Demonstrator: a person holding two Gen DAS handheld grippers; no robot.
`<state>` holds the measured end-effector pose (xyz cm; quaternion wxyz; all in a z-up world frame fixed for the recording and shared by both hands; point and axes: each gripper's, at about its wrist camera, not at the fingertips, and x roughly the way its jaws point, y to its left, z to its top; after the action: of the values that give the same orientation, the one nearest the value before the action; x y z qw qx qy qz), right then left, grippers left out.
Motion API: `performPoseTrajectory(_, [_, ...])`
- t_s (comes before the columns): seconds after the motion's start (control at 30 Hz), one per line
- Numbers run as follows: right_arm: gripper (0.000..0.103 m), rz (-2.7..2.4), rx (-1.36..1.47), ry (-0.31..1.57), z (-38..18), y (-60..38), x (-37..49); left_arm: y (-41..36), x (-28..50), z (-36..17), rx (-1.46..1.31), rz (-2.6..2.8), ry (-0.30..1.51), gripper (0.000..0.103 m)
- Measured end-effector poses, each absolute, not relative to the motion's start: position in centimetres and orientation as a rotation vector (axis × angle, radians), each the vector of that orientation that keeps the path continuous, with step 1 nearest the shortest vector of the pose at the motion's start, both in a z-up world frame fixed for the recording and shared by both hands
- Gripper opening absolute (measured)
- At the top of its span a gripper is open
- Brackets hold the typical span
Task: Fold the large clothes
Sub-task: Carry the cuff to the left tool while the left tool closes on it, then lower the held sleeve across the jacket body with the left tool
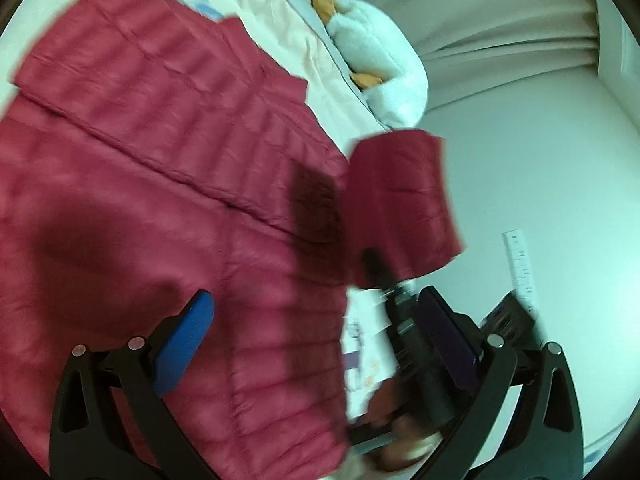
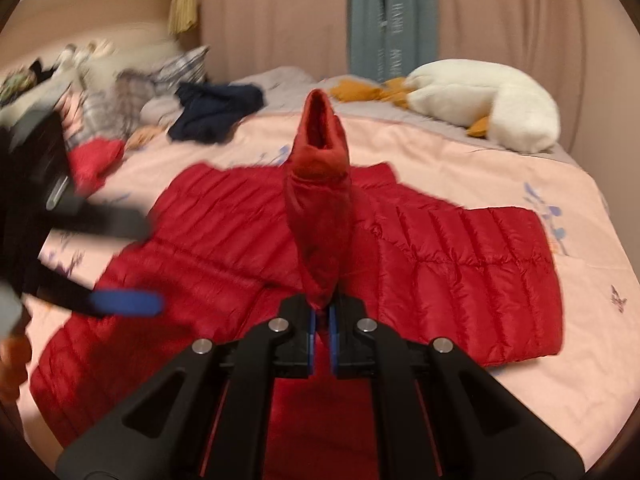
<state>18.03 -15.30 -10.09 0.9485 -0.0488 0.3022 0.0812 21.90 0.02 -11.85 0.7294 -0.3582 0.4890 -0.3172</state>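
Pink bedspread (image 2: 460, 160) carries a red jacket (image 2: 460, 264); right gripper (image 2: 322, 326) pinches its sleeve (image 2: 320, 216), upright ahead of closed jaws; left gripper (image 1: 320, 344) gapes empty.

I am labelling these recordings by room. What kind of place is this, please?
Most likely a bedroom. The red padded jacket lies spread on a bed with a pink quilt; a white plush toy and loose clothes lie near the curtains.

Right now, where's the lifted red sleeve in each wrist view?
Left wrist: sleeve right of centre, raised off the red jacket, pinched by the right gripper.
Right wrist: sleeve dead centre, standing up from the shut jaws.
Shared landmark: white plush goose.
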Motion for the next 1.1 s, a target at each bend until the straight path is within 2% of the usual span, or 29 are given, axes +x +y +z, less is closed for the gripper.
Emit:
performPoseTrajectory(0.37, [0.006,0.235,-0.183,0.642,-12.0,-12.4,17.8,-2.7,26.6,-14.8,-0.926,-0.671,1.124,0.099])
performPoseTrajectory(0.43, [0.007,0.231,-0.194,0.642,-11.9,-12.2,17.9,-2.4,26.8,-14.9,-0.939,-0.651,1.107,0.084])
performPoseTrajectory(0.47, [0.007,0.231,-0.198,0.643,-12.0,-12.1,17.8,-2.4,26.9,-14.8,-0.935,-0.644,1.098,0.080])
performPoseTrajectory(0.5, [0.008,0.230,-0.206,0.644,-12.0,-12.0,17.8,-2.4,26.9,-14.7,-0.919,-0.638,1.094,0.071])
performPoseTrajectory(0.53, [0.008,0.227,-0.213,0.643,-12.0,-11.9,17.7,-2.5,27.0,-14.5,-0.902,-0.639,1.090,0.055])
performPoseTrajectory(0.63, [0.011,0.223,-0.223,0.639,-12.0,-11.8,17.5,-2.7,27.1,-14.2,-0.857,-0.622,1.094,0.025])
performPoseTrajectory(0.67, [0.012,0.221,-0.219,0.638,-12.0,-11.8,17.4,-2.7,27.2,-14.1,-0.848,-0.613,1.092,0.020])
performPoseTrajectory(0.7, [0.015,0.221,-0.209,0.639,-11.8,-12.0,17.4,-2.6,27.1,-14.0,-0.840,-0.608,1.088,0.018])
performPoseTrajectory(0.77, [0.036,0.220,-0.185,0.636,-11.4,-12.5,17.0,-2.3,26.9,-13.7,-0.812,-0.593,1.069,0.015])
performPoseTrajectory(0.87, [0.051,0.200,-0.157,0.600,-10.4,-13.9,15.7,-2.4,26.7,-12.9,-0.765,-0.590,1.045,0.015])
performPoseTrajectory(0.97, [0.056,0.164,-0.113,0.572,-9.5,-16.3,14.2,-2.7,26.7,-11.7,-0.717,-0.596,1.018,0.015])
performPoseTrajectory(1.1, [0.057,0.064,-0.005,0.540,-8.5,-21.8,12.2,-2.8,26.7,-9.2,-0.660,-0.612,0.960,0.015])
